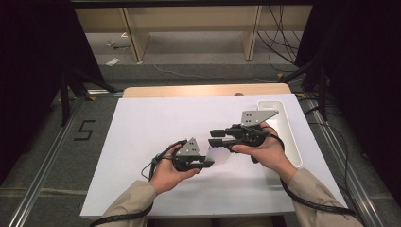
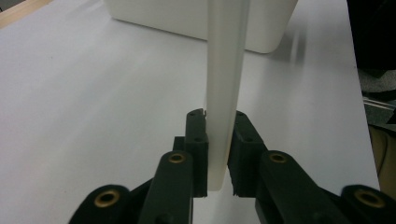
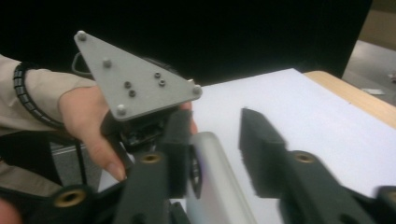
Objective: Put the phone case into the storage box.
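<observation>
A thin, flat, milky-white plastic piece (image 1: 219,155) hangs between my two grippers just above the white table (image 1: 151,127). My left gripper (image 1: 208,163) is shut on it: in the left gripper view both pads press the piece (image 2: 225,84) edge-on near its lower end. My right gripper (image 1: 215,137) points left toward the piece. In the right gripper view the piece (image 3: 212,179) lies against one jaw while the other jaw stands apart from it, so that gripper (image 3: 217,122) is open. The left gripper's grey three-cornered plate (image 3: 135,86) and the hand holding it show just behind.
A long white tray (image 1: 289,137) lies along the table's right side, behind the right hand; its wall (image 2: 187,18) also appears in the left gripper view. A bare wooden strip (image 1: 203,90) runs along the far edge. Cables trail from both grippers toward the near edge.
</observation>
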`<state>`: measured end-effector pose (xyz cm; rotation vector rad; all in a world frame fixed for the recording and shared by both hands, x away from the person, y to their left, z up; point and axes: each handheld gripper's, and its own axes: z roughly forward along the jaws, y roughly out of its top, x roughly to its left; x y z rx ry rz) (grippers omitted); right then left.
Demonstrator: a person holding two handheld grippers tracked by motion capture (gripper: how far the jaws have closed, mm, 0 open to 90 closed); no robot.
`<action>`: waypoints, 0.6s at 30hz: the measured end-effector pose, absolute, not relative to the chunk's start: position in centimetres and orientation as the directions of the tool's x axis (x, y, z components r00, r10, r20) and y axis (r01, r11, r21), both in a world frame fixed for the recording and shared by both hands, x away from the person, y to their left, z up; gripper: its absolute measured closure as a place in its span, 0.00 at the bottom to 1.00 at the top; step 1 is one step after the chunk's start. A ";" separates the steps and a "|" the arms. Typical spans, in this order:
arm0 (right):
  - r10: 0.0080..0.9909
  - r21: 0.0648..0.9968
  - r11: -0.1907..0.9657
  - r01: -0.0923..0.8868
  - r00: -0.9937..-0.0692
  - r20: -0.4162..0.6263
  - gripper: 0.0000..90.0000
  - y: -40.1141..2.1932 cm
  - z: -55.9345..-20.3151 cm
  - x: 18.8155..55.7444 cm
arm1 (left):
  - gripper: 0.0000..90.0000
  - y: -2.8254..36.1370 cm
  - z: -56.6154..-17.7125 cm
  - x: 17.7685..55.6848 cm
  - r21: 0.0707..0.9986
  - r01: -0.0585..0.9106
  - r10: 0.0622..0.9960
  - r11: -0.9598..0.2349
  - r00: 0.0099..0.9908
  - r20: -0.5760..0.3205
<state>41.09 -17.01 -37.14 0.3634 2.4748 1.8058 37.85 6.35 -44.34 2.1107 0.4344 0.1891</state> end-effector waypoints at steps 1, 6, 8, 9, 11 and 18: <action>0.231 0.946 0.287 0.152 -0.969 0.086 0.63 -17.0 -37.1 41.1 | 0.90 6.4 -44.3 37.9 0.839 0.237 0.387 -0.490 0.921 -0.034; 0.311 0.956 0.251 0.155 -0.948 0.073 0.45 -17.1 -37.3 41.3 | 0.90 6.5 -44.2 37.9 0.844 0.249 0.416 -0.476 0.909 -0.033; 0.328 0.961 0.219 0.169 -0.940 0.090 0.40 -17.3 -37.3 41.4 | 0.90 6.5 -44.1 37.8 0.845 0.264 0.439 -0.466 0.898 -0.038; 0.342 0.965 0.195 0.175 -0.934 0.101 0.38 -17.4 -37.3 41.5 | 0.90 6.5 -44.1 37.9 0.845 0.268 0.446 -0.464 0.894 -0.039; 0.368 0.970 0.158 0.187 -0.922 0.118 0.32 -17.6 -37.1 41.6 | 0.90 6.6 -44.1 37.9 0.846 0.279 0.469 -0.454 0.882 -0.039; 0.493 0.977 0.052 0.209 -0.856 0.157 0.18 -18.8 -37.1 42.1 | 0.90 6.6 -43.8 37.9 0.856 0.323 0.546 -0.404 0.836 -0.058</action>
